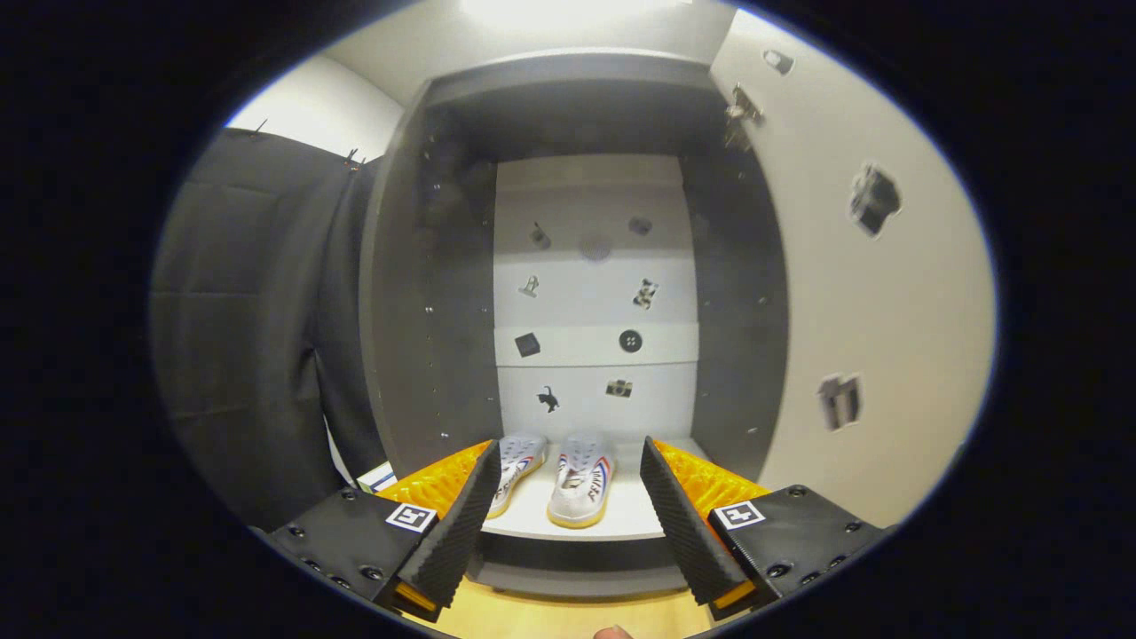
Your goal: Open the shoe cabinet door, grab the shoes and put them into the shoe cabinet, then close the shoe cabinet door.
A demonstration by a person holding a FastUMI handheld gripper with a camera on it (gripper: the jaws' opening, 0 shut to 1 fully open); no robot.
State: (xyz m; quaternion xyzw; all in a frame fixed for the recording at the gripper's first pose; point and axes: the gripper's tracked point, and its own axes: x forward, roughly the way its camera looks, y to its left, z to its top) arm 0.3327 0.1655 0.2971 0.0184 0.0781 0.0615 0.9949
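Item 1: gripper [568, 461]. I see its 2 fingers spread wide, pads facing each other across an open gap, pinching nothing. Each finger body carries 1 small square marker tag on top.

Item 2: shoe cabinet [426, 293]. Dark side walls and top, pale back panel, standing directly ahead of my fingers. The interior is open to view. Rows of small holes run down the inner side walls.

Item 3: shoe cabinet door [852, 337]. Pale, swung open to the right of the cabinet, hinge hardware visible near its top inner corner. Several small stickers sit on its inner face.

Item 4: shoes [579, 479]. 2 pale shoes with coloured stripes, side by side on the bottom shelf [621, 515] inside the cabinet, lying beyond my fingertips and framed in the gap between them. The left shoe is partly hidden behind my left finger.

Item 5: stickers [630, 341]. 8 or so small dark figures scattered in pairs across the back panel.

Item 6: wooden floor [550, 612]. Light surface below the cabinet base, between my finger bodies.

Item 7: black cloth [257, 355]. Hangs left of the cabinet.
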